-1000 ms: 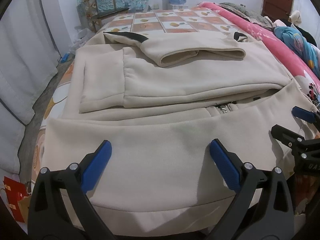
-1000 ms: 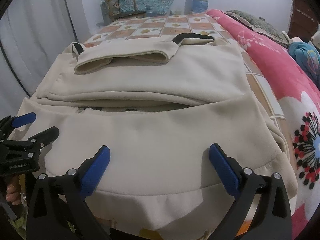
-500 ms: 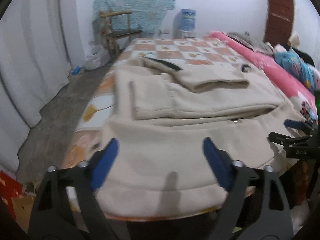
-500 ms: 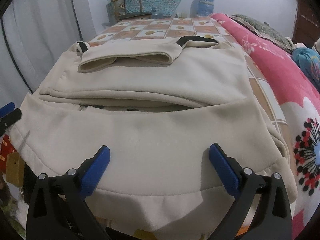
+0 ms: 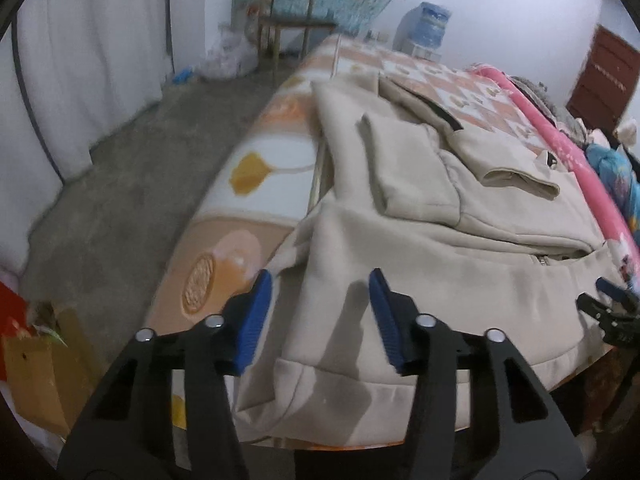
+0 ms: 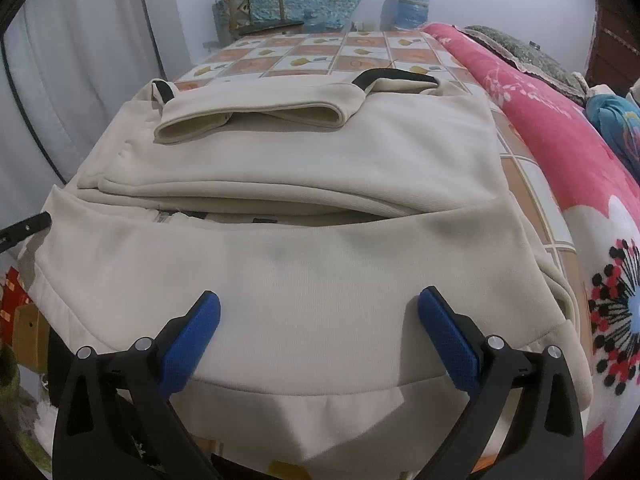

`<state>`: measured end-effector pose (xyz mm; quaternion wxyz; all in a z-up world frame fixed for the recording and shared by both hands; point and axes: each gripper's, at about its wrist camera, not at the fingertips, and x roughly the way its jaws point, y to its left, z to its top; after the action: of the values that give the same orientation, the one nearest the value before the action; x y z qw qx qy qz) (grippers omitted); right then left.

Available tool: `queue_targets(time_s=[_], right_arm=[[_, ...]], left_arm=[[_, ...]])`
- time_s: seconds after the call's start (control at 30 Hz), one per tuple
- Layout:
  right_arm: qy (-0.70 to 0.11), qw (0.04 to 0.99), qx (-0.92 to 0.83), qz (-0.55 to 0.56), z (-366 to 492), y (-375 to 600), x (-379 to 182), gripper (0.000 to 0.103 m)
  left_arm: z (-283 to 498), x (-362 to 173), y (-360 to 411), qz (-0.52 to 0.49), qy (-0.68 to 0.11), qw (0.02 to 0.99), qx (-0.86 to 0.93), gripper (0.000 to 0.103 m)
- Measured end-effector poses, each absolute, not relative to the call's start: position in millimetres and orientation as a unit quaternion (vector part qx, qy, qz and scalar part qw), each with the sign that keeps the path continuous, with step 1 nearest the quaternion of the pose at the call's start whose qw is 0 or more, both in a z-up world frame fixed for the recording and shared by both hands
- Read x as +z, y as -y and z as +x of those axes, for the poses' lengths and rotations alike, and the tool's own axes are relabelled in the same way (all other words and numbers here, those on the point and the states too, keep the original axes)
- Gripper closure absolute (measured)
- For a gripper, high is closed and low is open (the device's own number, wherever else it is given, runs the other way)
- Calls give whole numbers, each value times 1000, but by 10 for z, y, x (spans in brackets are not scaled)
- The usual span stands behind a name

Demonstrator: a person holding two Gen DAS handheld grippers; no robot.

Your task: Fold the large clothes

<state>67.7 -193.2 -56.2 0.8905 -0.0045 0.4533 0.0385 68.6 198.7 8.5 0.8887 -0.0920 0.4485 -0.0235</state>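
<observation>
A cream zip hoodie [image 5: 440, 248] lies on the bed with both sleeves folded across its chest; it also shows in the right wrist view [image 6: 320, 184]. Its bottom hem [image 6: 304, 412] hangs at the bed's near edge. My left gripper [image 5: 320, 316] is open and empty, above the hoodie's near left corner. My right gripper [image 6: 318, 340] is open and empty, just above the lower hem band. The right gripper's tips [image 5: 608, 304] show at the right of the left wrist view.
The bed has a tiled orange and white cover [image 5: 272, 168] and a pink floral blanket [image 6: 560, 136] along its right side. Grey floor [image 5: 120, 184], a white curtain [image 5: 80, 60] and a wooden chair [image 5: 288, 28] lie to the left. A water jug [image 6: 412, 4] stands at the back.
My left gripper has swung left and pulled back, from over the hem's middle to the hoodie's left corner. My right gripper has stayed over the hem. The hoodie has not moved.
</observation>
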Motion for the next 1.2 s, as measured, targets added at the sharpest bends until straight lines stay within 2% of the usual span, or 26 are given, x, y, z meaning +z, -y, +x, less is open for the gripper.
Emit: queue_targets(time_s=[0.13, 0.23, 0.47, 0.6, 0.67, 0.83, 0.93, 1.07, 1.2], right_arm=[[-454, 890, 39, -5, 679, 1928, -561, 7], [-454, 890, 39, -5, 682, 1928, -563, 7], [-453, 891, 39, -5, 680, 1930, -562, 7], [-454, 890, 40, -5, 683, 1933, -564, 7], [-453, 890, 40, -6, 683, 1932, -563, 7], [-452, 891, 39, -5, 687, 1936, -567, 7], [-450, 892, 39, -5, 683, 1938, -567, 7], [-448, 893, 39, -4, 667, 1937, -569, 7], [-445, 895, 40, -5, 658, 1930, -570, 7]], left_arm=[[645, 72, -2077, -139, -438, 886, -62, 63], [619, 104, -2064, -146, -423, 890, -87, 63], [737, 39, -2014, -121, -454, 880, -64, 63], [734, 70, -2056, -175, -437, 874, -124, 63], [737, 53, -2057, -189, -432, 870, -142, 58], [833, -27, -2075, -202, -436, 870, -114, 59], [837, 19, -1946, -157, -434, 883, -88, 63], [818, 36, -1641, -36, -437, 898, -40, 74], [752, 42, -1383, 53, -427, 903, -2, 77]])
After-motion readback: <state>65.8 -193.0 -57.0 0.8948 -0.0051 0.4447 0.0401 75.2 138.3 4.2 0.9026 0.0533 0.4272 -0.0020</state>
